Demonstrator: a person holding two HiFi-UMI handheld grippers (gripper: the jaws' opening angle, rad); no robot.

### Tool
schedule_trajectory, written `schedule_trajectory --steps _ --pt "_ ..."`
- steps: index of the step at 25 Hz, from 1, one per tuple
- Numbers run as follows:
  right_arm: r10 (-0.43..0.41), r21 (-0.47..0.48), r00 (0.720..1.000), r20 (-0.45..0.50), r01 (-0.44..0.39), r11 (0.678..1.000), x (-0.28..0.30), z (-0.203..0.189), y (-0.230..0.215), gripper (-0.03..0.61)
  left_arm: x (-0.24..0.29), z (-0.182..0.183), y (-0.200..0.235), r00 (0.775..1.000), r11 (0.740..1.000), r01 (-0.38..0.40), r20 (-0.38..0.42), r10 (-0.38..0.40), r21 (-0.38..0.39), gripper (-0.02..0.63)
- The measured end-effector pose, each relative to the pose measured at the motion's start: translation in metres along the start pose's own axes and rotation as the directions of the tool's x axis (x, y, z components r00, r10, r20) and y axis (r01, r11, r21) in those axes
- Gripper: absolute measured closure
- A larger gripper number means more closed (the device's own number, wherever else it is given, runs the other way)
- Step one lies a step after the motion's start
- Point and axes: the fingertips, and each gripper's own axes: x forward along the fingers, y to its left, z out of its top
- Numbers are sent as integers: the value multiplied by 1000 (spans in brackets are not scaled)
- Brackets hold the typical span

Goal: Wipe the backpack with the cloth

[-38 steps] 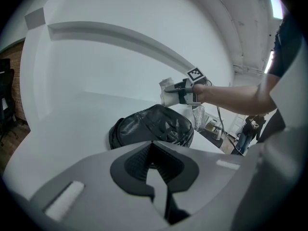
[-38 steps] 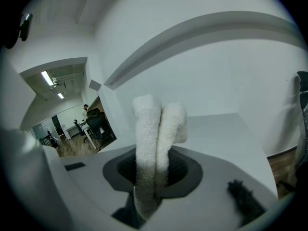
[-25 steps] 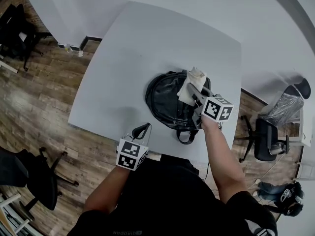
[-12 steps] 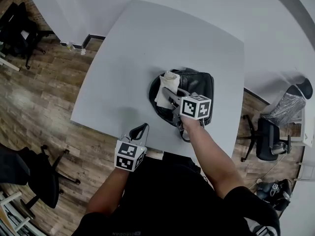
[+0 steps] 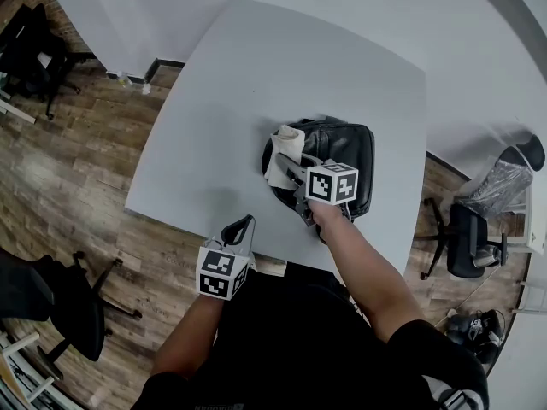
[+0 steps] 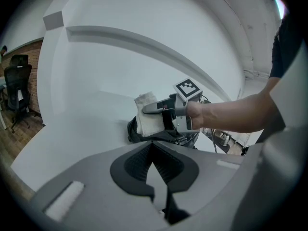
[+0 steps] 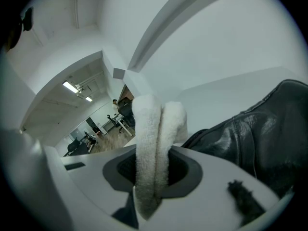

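A black leather backpack (image 5: 338, 156) lies on the white table (image 5: 239, 84), near its front right part. My right gripper (image 5: 288, 166) is shut on a folded white cloth (image 5: 282, 152) and presses it on the bag's left side. In the right gripper view the cloth (image 7: 154, 138) stands pinched between the jaws, with the backpack (image 7: 260, 134) at the right. My left gripper (image 5: 238, 229) hovers at the table's front edge, shut and holding nothing, well apart from the bag. From the left gripper view the cloth (image 6: 147, 118) and backpack (image 6: 137, 134) lie ahead.
A dark office chair (image 5: 466, 242) stands on the wooden floor to the table's right, another (image 5: 60, 306) at the left front, and more chairs (image 5: 30, 49) at the far left. A white wall runs behind the table.
My right gripper has dragged the cloth leftwards across the backpack, from its upper right part to its left side. The left gripper has hardly moved.
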Motion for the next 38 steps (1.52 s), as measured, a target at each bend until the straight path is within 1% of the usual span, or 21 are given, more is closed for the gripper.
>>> schedule_trajectory --steps 8,18,33,38 --pt "-46 -12 999 0 46 999 -16 -2 -13 486 3 0 -1 1000 1000 14 4 -14 0 607" --pt "-116 -9 993 29 117 993 -47 6 -34 486 9 3 -10 999 999 46 -3 -46 20 607" --pt "-210 2 973 101 210 978 -112 23 -65 486 22 4 -29 996 995 91 -17 -90 43 607" --pt "-237 20 963 128 237 971 -134 28 -77 486 24 5 -37 995 993 102 -23 -100 56 607"
